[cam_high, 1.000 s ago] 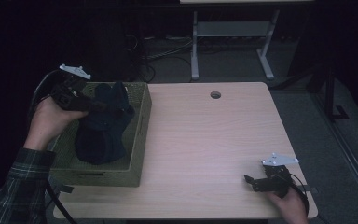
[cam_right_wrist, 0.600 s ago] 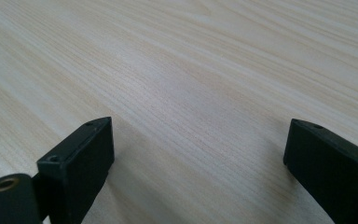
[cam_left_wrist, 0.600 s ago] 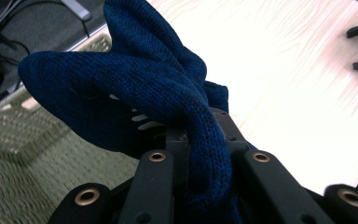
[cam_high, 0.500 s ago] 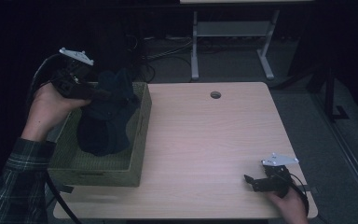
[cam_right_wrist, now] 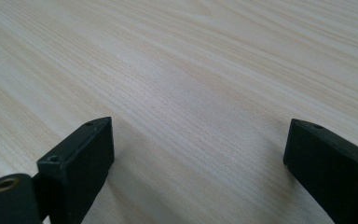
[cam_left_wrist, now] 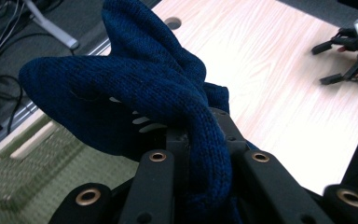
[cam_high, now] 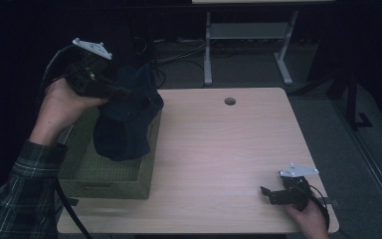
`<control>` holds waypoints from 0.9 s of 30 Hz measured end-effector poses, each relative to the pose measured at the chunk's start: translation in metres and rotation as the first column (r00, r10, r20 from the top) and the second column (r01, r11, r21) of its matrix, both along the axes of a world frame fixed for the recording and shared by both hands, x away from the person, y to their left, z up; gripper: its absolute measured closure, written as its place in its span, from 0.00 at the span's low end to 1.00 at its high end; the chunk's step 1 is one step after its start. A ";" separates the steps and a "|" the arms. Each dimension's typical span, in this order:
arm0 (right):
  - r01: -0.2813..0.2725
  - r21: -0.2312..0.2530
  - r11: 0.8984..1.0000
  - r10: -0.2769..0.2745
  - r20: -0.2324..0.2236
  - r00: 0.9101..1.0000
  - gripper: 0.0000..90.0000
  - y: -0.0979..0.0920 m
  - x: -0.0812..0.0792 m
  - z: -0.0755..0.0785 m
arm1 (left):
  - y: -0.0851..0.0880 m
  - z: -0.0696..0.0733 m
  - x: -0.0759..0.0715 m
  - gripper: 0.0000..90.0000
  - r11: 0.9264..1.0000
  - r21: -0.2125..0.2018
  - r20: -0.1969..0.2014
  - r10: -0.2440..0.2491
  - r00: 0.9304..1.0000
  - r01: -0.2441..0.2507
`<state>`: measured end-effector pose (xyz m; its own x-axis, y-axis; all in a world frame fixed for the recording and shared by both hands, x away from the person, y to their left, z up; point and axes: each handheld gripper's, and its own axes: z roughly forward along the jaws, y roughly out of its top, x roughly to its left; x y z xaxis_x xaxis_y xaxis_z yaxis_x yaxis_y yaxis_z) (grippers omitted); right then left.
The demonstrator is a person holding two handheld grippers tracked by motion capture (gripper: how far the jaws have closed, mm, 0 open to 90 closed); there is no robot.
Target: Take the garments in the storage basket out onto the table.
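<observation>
A dark blue knitted garment hangs from my left gripper, which is shut on a bunched fold of it above the far end of a green woven basket. The cloth's lower end still dangles into the basket. In the left gripper view the knit wraps over and between the two black jaws of that gripper. My right gripper rests low at the table's front right corner. It is open, with only bare wood between its jaws.
The light wood table has a round cable hole near its far edge. The basket takes up the table's left side. Behind the table stand a white desk frame and loose cables on a dark floor.
My left gripper has risen and shifted right with the blue garment, pulling most of it up out of the basket. The right gripper has stayed put.
</observation>
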<state>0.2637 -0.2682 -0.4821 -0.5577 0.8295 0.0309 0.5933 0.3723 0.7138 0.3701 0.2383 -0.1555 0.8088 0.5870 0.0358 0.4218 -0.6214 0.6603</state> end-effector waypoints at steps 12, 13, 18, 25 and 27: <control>-0.001 -0.001 1.000 0.001 0.001 1.000 0.09 0.000 0.000 0.000 | -0.037 -0.002 0.003 0.88 0.997 -0.026 0.002 -0.079 0.997 0.079; -0.001 -0.001 1.000 0.001 0.001 1.000 0.09 0.000 0.000 0.000 | -0.041 -0.003 0.004 0.88 0.996 -0.027 0.002 -0.087 0.996 0.087; -0.001 -0.001 1.000 0.001 0.001 1.000 0.09 0.000 0.000 0.000 | -0.059 -0.006 0.005 0.88 0.993 -0.028 0.001 -0.118 0.993 0.118; -0.001 0.002 1.000 0.001 -0.001 1.000 0.09 0.000 0.000 0.000 | -0.086 -0.016 0.005 0.88 0.986 -0.037 -0.005 -0.162 0.987 0.162; -0.001 0.002 1.000 0.001 -0.001 1.000 0.09 0.000 0.000 0.000 | -0.094 -0.020 0.005 0.88 0.984 -0.031 -0.013 -0.176 0.984 0.175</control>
<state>0.2636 -0.2682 -0.4821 -0.5581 0.8291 0.0328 0.5935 0.3713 0.7141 0.3752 0.1446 -0.1759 0.8998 0.4363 0.0070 0.3183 -0.6673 0.6734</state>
